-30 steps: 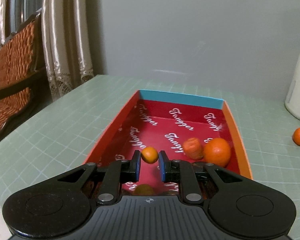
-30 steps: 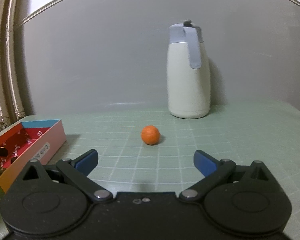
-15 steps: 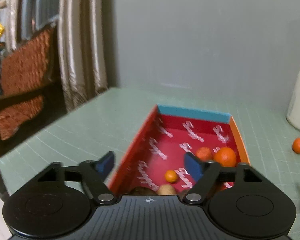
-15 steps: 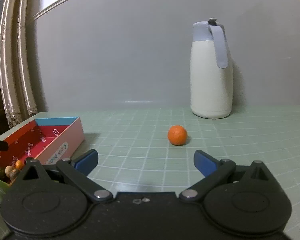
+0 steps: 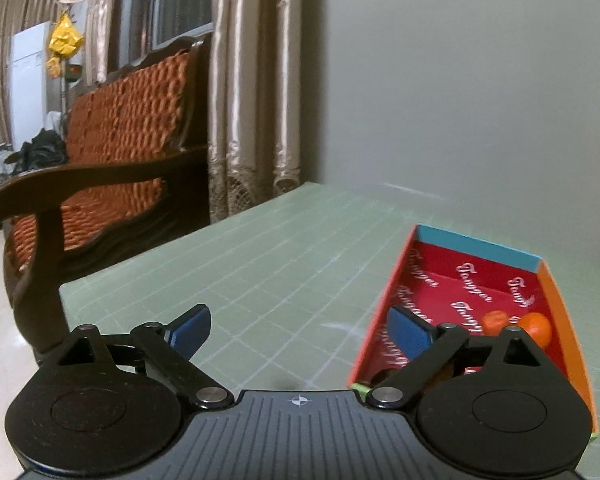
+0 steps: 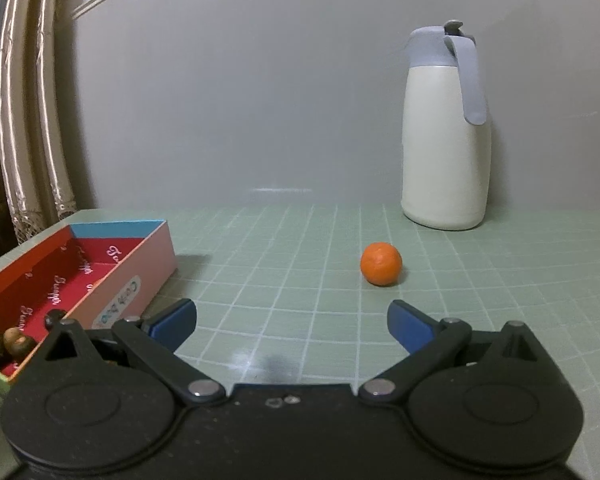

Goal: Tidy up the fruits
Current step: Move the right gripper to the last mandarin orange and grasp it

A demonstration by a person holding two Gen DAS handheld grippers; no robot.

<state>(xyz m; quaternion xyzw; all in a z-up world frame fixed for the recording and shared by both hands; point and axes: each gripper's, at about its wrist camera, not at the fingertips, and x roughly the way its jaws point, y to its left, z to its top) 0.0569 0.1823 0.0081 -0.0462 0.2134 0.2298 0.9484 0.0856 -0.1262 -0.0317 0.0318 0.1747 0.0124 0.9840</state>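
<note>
Right gripper (image 6: 290,326): jaws spread, empty. Left gripper (image 5: 300,330): jaws spread, empty. 1 orange (image 6: 381,264) loose on desk (image 6: 300,248), apart from box (image 6: 140,272). Risk: round fruit may roll if nudged.

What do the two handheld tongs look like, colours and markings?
Both are alike: matte black plastic bodies with two round discs at the base, angled black linkage arms on silver pivot pins, and blue pads on the fingertips. The left tongs carry a ribbed dark panel with a small white crosshair mark; the right tongs have a plain black panel.
</note>
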